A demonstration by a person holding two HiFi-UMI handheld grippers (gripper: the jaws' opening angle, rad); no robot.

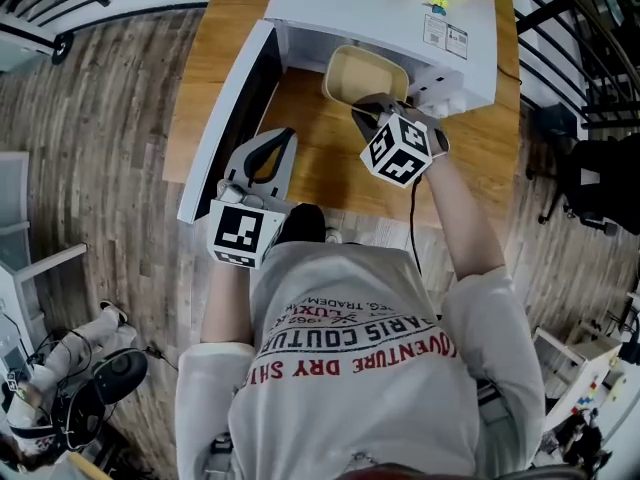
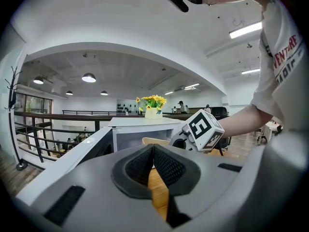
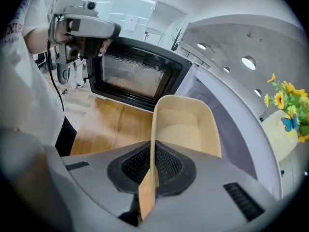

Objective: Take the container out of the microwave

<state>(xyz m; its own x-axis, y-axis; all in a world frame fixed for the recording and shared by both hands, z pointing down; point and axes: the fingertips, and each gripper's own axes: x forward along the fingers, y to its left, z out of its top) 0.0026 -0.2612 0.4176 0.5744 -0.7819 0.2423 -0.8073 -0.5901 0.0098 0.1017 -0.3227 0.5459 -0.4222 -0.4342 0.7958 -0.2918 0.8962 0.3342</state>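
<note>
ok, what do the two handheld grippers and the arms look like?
Both the left gripper and right gripper have light grey moulded shells with black textured pads. Each carries a white cube with black square markers. A thin black cable trails from the right one. Light grey sleeves cover the upper arms.

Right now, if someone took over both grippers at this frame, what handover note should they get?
Left gripper: jaws together, nothing between them, held beside the open door of the microwave.
Right gripper: shut on the near wall of the beige container.
Container: looks empty, at the microwave's opening, seemingly part way out above the wooden table.
Done: door open, container gripped.
Left: draw the container fully clear, then probably set it on the table.
</note>
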